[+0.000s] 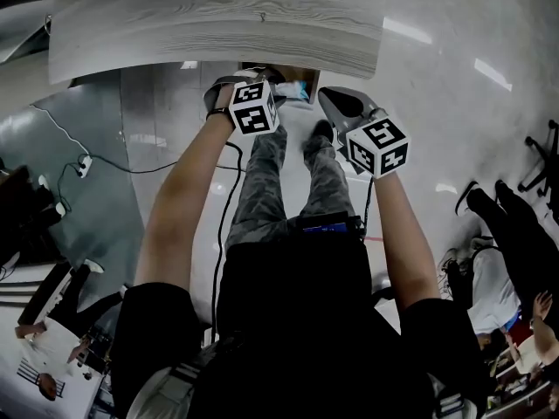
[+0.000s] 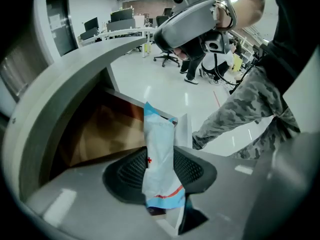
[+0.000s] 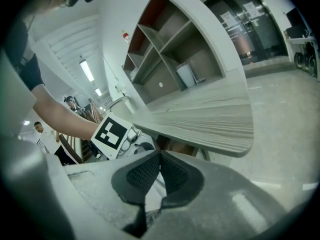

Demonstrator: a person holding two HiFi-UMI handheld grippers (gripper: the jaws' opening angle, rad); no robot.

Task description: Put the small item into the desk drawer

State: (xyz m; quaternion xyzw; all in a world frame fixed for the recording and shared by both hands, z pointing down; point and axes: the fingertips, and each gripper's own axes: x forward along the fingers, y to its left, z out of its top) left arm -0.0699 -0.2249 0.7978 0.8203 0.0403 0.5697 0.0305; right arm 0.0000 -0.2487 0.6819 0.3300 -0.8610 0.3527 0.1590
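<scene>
Head view first: you're standing right at the desk (image 1: 218,24), both arms out. Your left gripper (image 1: 266,77) is down at the open drawer (image 1: 307,77) under the desk's edge, and a bit of the blue-white packet (image 1: 297,88) shows there. Your right gripper (image 1: 326,96) hangs just beside it, over your shoes.

Left gripper view: the jaws are clamped on the packet about halfway up, so a good length of it sticks out past the pads, floppy and a bit crumpled. The drawer's brown inside is right behind it, with the drawer's front wall (image 2: 184,129) close to the packet's top corner. So the item is in your grip, at the drawer mouth. I can't tell if it's properly over the inside yet.

Right gripper view: jaws pressed together, nothing in them, pointing at the desk's underside with your other gripper's marker cube (image 3: 112,133) in front.

What I'd worry about:
- Let go too early and the packet likely slides down the outside of the front wall onto the floor.
- That loose top end could catch on the front wall or the desk's edge and fold over.
- The idle right gripper is close enough to bump the left one.
</scene>
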